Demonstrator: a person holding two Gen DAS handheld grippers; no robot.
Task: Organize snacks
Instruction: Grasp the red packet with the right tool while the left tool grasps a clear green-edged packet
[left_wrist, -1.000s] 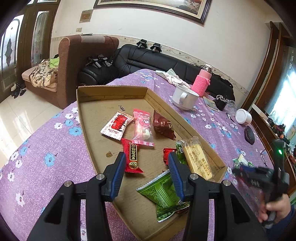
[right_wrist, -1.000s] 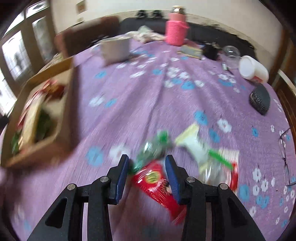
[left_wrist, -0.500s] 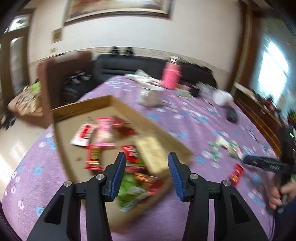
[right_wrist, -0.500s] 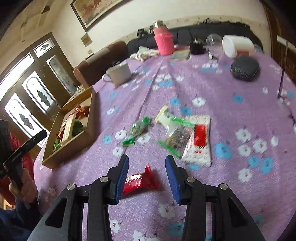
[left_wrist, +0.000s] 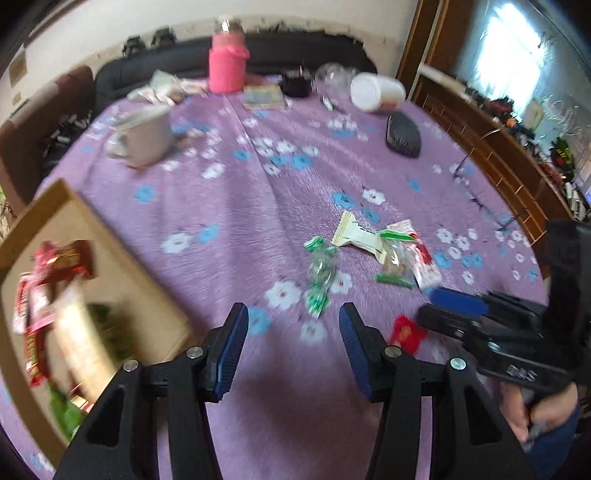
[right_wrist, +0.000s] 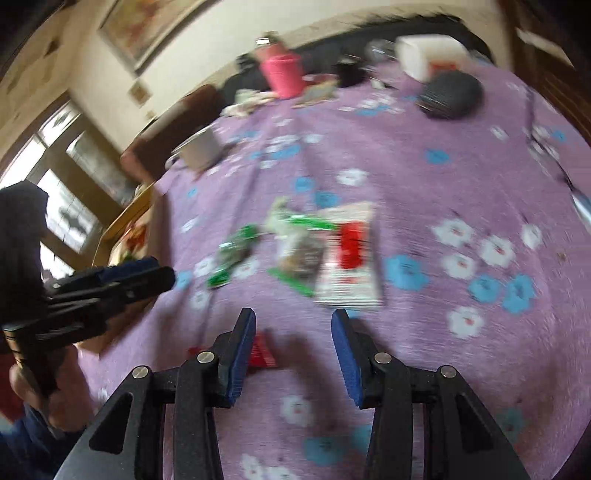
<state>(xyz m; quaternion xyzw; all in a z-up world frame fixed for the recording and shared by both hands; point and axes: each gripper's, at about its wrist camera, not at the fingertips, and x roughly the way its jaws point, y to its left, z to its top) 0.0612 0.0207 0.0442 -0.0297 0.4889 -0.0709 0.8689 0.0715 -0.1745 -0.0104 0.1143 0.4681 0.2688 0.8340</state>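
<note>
My left gripper (left_wrist: 293, 321) hangs over the purple flowered cloth, its jaws opening with nothing between them. A green candy packet (left_wrist: 319, 273) lies just beyond its tips. Past that are a white packet (left_wrist: 356, 236), a clear packet with green ends (left_wrist: 395, 260) and a white-and-red packet (left_wrist: 424, 266). The cardboard box (left_wrist: 110, 236) at the left holds several snacks. My right gripper (right_wrist: 291, 332) is open and empty. A small red packet (right_wrist: 262, 352) lies flat on the cloth beside its left finger. The loose pile (right_wrist: 303, 254) lies ahead of it.
At the back of the table stand a white mug (left_wrist: 144, 136), a pink bottle (left_wrist: 225, 66), a tipped white jar (left_wrist: 376, 92) and a dark case (left_wrist: 402, 134). Glasses (left_wrist: 480, 199) lie near the right edge. A hand (left_wrist: 539, 410) holds the right gripper close by.
My left gripper swung right, from over the box to over the loose snacks, and its jaws widened a little. My right gripper rolled; the red packet went from between its fingers to beside the left one.
</note>
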